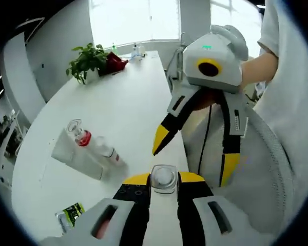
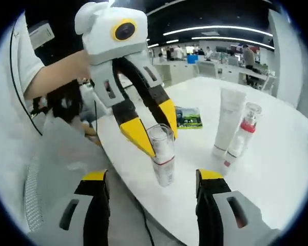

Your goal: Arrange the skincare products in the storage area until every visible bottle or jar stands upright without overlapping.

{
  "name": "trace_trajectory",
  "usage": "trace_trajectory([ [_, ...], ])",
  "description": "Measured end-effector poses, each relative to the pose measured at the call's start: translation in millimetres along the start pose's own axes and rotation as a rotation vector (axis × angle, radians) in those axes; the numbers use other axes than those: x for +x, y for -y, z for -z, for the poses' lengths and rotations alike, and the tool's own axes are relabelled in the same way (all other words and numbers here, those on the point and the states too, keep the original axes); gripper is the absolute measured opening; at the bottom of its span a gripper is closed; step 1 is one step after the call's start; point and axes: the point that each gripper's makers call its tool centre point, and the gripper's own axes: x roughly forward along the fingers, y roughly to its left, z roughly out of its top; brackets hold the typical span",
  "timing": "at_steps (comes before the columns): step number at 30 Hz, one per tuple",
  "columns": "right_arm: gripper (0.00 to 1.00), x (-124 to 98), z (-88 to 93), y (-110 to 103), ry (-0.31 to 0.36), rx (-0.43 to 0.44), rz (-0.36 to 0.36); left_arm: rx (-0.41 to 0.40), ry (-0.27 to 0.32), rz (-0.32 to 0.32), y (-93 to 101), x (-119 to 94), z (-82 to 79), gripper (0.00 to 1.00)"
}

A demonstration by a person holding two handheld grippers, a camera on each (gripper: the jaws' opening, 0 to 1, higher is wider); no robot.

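Bottles stood on a white table (image 2: 277, 169). One clear-capped bottle (image 2: 162, 154) stood upright near the table's edge, long axis vertical, cap up, its contents not discernible; the left gripper (image 2: 155, 134) had its yellow-tipped jaws closed on its cap. The right gripper (image 2: 153, 182) hung spread wide off the table's edge, holding nothing. Farther in on the table stood a white tube (image 2: 228, 120), upright, and just beside it a red-collared pump bottle (image 2: 242, 134), also upright. A green packet (image 2: 189, 117) lay flat behind the clear-capped bottle.

Tube (image 2: 229, 119) beside pump bottle (image 2: 242, 131) on table (image 2: 277, 169)
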Motion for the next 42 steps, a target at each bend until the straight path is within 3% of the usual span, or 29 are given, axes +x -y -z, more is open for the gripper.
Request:
trace_trajectory([
  [8, 0.85, -6.8, 2.6, 30.8, 0.039, 0.092, 0.088, -0.026, -0.028, -0.033, -36.1, 18.6, 10.0, 0.24],
  [12, 0.87, -10.1, 6.1, 39.7, 0.058, 0.134, 0.105, -0.045, -0.024, -0.058, -61.7, 29.4, 16.0, 0.24],
  [18, 0.88, -10.3, 7.1, 39.6, 0.074, 0.186, 0.109, -0.057, -0.032, -0.069, -80.6, 45.2, 18.7, 0.24],
  [22, 0.92, -7.3, 7.9, 37.1, 0.055, 0.142, 0.111, -0.052, -0.040, -0.074, -88.8, 53.2, 19.8, 0.24],
  [23, 0.93, -6.5, 8.5, 36.2, 0.049, 0.135, 0.109, -0.063, 0.000, -0.077, -89.9, 55.5, 11.1, 0.24],
  [27, 0.96, -5.3, 8.8, 32.2, 0.038, 0.118, 0.096, -0.069, -0.012, -0.089, -94.0, 58.8, 7.5, 0.24],
  [42, 0.96, -7.7, 11.1, 37.3, 0.060, 0.189, 0.095, -0.105, 0.050, -0.106, -104.1, 63.6, -4.4, 0.24],
])
